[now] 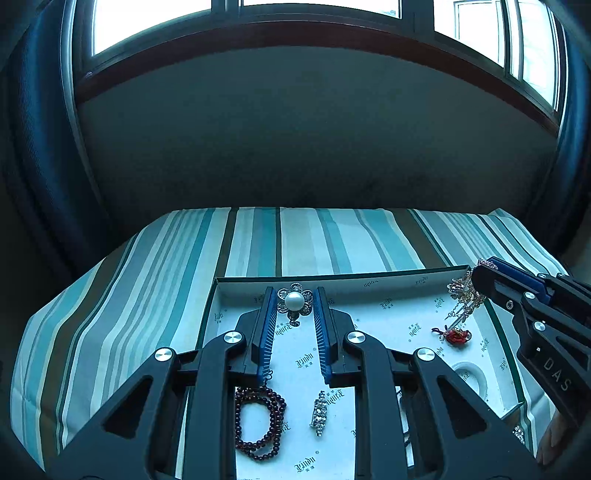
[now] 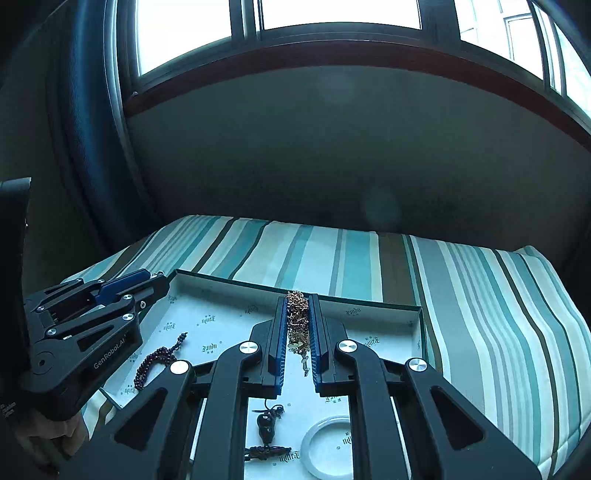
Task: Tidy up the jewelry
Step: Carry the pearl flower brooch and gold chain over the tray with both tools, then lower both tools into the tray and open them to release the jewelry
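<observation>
Shallow white box lid/tray (image 1: 369, 286) w/ printed logo paper sits on striped teal cushion (image 1: 147, 280); window (image 1: 155, 22) behind, backlit.

L gripper (image 1: 294, 306): jaws apart, pearl flower brooch (image 1: 294, 302) between the blue pads near their tips. Contact w/ pads can't be told from left wrist view; gaps seem visible on both sides. Brooch is at far end of tray, near back wall.

R gripper (image 2: 297, 317): jaws closed on gold chain bundle (image 2: 297, 321), chain bunched between pads, loose end w/ small charm dangling below toward tray floor. In left wrist view the same chain (image 1: 463, 295) hangs from R gripper tip (image 1: 480, 271) at tray's far right corner.

Other items lying in tray (all loose, apart from each other):
- dark red bead bracelet (image 1: 260, 424), coiled, near left side, partly under L gripper finger
- small rhinestone piece (image 1: 319, 413), center front
- red knot ornament (image 1: 456, 336), right side, below chain
- white bangle ring (image 2: 327, 446), flat on tray floor
- dark pendant w/ cord (image 2: 266, 424), just left of bangle

Bracelet also seen in right wrist view (image 2: 155, 363), beside L gripper body (image 2: 92, 332).
</observation>
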A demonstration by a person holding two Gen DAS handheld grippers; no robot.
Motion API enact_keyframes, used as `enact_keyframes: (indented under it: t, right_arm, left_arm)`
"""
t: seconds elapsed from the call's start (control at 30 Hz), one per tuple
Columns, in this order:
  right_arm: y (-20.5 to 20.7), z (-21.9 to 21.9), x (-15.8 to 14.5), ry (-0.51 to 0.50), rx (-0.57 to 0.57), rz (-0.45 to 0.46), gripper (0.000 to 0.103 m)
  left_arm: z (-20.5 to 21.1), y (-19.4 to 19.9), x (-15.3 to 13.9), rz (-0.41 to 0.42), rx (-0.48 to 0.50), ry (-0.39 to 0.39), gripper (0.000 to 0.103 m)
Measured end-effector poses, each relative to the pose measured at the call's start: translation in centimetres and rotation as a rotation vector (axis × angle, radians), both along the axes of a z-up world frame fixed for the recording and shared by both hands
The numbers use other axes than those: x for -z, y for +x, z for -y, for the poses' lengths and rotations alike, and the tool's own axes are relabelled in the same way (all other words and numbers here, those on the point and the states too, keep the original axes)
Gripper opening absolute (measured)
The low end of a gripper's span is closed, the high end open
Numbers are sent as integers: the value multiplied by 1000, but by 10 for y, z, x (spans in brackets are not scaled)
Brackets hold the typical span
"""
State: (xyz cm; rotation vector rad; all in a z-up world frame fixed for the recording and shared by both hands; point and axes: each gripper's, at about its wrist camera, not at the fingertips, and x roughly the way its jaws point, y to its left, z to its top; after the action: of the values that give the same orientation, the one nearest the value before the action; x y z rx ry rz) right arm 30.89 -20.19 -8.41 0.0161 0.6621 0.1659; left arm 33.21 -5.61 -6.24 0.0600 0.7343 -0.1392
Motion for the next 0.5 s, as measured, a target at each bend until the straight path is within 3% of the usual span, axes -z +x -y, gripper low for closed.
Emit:
enact_keyframes:
  t: [0.23,0.5]
  right_arm:
    - [27,-11,39,-24,-7,-76,11]
    - [39,-13,62,-35,2,-136,11]
  left_arm:
    - [2,33,41,-102,-12,-3,20]
    - [6,46,58,-142,-2,35,20]
